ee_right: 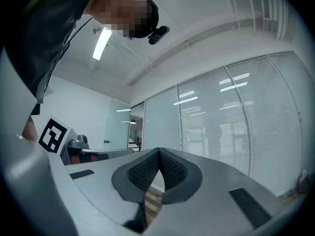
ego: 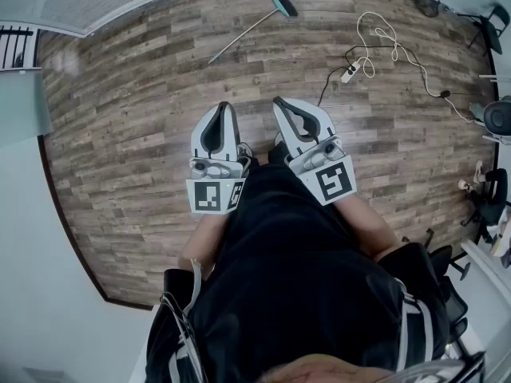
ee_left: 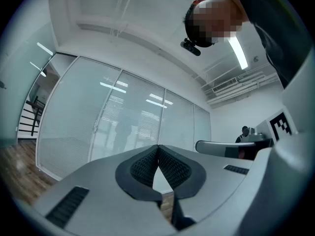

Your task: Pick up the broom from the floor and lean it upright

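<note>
Grey-brown wood-plank floor (ego: 128, 134). Flat on it at the far side, a broom (ego: 247, 32) with teal head, lying diagonally. Well apart to its right, a white power strip (ego: 349, 74) with loosely looped white cable (ego: 383, 34).

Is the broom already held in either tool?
No, the broom lies on the floor, apart from the left tool and right tool, both shut and empty.

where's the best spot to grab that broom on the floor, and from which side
Take the broom by its thin handle, probably around the middle, from above with the jaws across the shaft. It lies flat on the wood floor, so only its top is free; the teal head at the far end looks too wide to clamp.
</note>
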Available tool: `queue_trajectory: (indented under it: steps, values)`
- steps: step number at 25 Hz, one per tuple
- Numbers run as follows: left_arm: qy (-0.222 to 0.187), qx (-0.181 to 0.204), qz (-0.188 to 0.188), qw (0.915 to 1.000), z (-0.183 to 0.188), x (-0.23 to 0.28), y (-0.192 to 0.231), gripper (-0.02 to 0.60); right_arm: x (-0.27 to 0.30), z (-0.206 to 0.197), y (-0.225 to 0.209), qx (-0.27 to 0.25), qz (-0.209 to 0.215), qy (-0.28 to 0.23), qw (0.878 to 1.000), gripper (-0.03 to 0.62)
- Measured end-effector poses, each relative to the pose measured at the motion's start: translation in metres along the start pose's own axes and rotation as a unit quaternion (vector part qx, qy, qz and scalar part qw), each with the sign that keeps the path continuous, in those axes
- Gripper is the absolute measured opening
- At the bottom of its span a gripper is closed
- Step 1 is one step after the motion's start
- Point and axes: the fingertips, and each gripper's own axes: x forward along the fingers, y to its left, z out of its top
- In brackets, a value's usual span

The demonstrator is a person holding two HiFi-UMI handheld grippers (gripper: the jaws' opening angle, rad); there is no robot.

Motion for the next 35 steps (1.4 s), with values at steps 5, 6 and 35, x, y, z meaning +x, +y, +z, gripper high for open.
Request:
queue_trajectory:
  steps: [5, 6, 35]
  values:
    - [-0.001, 0.009, 0.015, 0.9998, -0.004, 0.008, -0.012, 0.018, -0.019, 0.003, -0.024, 0.019, 0.004, -0.011, 1.0, 0.018]
    - [-0.001, 0.011, 0.02, 0.9998, -0.005, 0.009, -0.015, 0.018, -0.024, 0.002, -0.029, 0.029, 0.005, -0.014, 0.999, 0.018]
    - [0.053, -0.039, 0.015, 0.9977, -0.084, 0.164, 0.064, 0.018, 0.064, -0.078, -0.174, 0.06, -0.029, 0.081, 0.994, 0.018]
